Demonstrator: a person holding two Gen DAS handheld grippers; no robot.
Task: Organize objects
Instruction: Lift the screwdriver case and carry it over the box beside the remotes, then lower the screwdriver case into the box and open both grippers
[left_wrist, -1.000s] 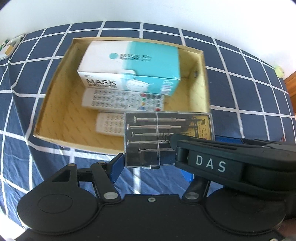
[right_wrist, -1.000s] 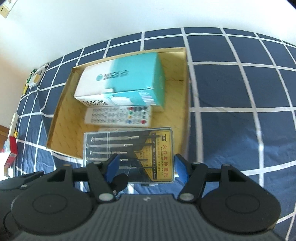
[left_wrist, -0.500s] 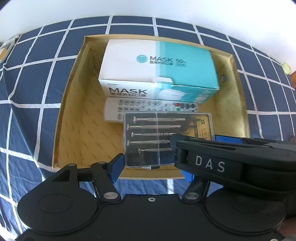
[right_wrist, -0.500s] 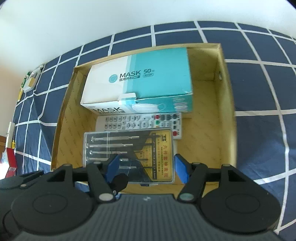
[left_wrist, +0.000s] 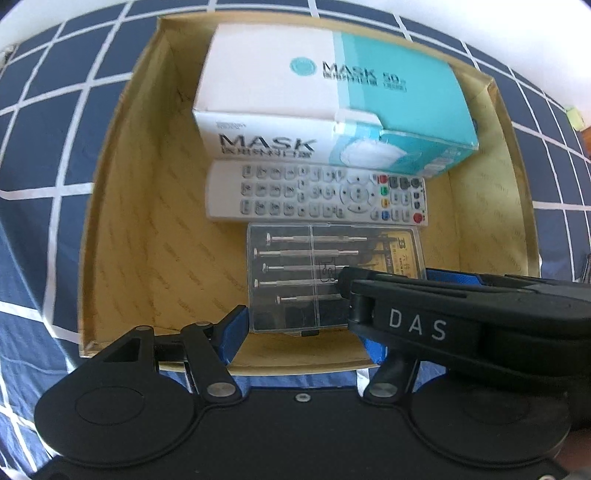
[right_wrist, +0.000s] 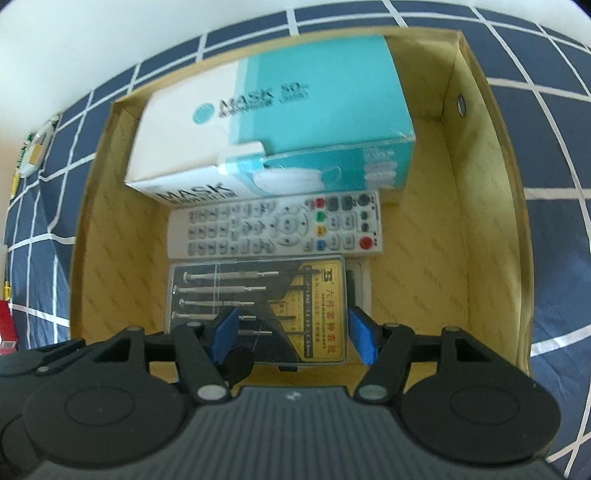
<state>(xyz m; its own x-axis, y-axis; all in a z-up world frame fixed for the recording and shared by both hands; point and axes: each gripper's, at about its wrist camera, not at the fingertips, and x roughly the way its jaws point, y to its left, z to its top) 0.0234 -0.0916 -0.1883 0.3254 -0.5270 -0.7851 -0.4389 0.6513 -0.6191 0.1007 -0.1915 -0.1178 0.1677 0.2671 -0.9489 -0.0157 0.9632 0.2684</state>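
Holding: both claws pinched one clear screwdriver case (left_wrist: 295, 280) between them, over the inside of a cardboard box (left_wrist: 122, 229)
Left gripper (left_wrist: 303, 332): blue pads (left_wrist: 232, 332) pressed on the case's short ends, the near end of the case sitting between them; the far pad was mostly hidden behind the right tool's black body marked DAS
Right gripper (right_wrist: 291, 336): pressed on the yellow-labelled half of the same case (right_wrist: 258, 306), one blue pad (right_wrist: 362, 339) at its labelled end, the other across the clear lid
Case: level, just ahead of both claws, five small screwdrivers visible through the lid; whether it touched the box floor could not be told
Remote control (left_wrist: 317, 199): white, lying flat just beyond the case, its long edge beside the case's far edge
Mask box (left_wrist: 332, 107): white and teal, farther ahead, against the box's far wall, just behind the remote
Second white item (right_wrist: 360, 284): partly hidden under the case's right end
Checked cloth (left_wrist: 44, 147): navy with white lines, under and around the cardboard box
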